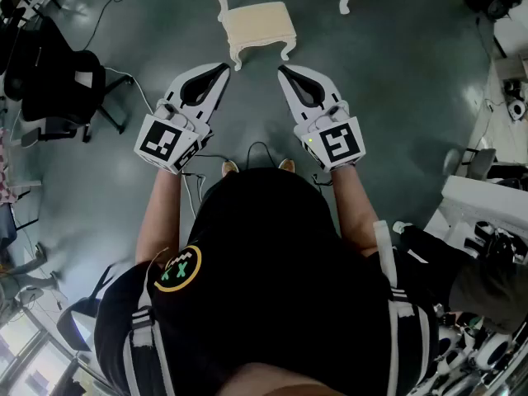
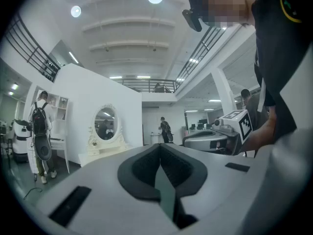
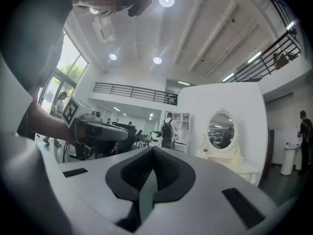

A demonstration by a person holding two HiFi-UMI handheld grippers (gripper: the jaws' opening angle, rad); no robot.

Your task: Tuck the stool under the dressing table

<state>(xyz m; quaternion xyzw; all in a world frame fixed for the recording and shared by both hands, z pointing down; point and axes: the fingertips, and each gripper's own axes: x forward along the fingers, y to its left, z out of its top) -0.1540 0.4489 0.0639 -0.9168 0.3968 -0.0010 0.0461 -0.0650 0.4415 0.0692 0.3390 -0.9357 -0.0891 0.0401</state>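
Closest up is the person's black shirt [image 1: 272,254], filling the bottom of the head view, with both forearms reaching forward. Way over on the left there's a black office chair [image 1: 62,89] parked on the dark floor [image 1: 396,81].

Next along is the left gripper [image 1: 223,69], held level with its tip angled in toward the middle. Its jaws are fully closed on nothing, and its own view shows the black pads pressed together along a thin seam.

Dead centre, just beyond both tips, stands the stool [image 1: 258,25], cream and upright on its curvy legs. The padded seat is a rectangle. Its long side runs left to right across the head view, tilted only slightly, so a long edge faces the person. The two near legs sit just beside the gripper tips, one by each. From up here I can't tell whether anything actually touches.

Then the right gripper [image 1: 282,70], pretty much a mirror image: level, angled inward, clamped shut and empty.

The dressing table [image 3: 230,166] shows off to the right in the right gripper view. It's white with an oval mirror [image 3: 221,130], and it's well apart from the gripper.
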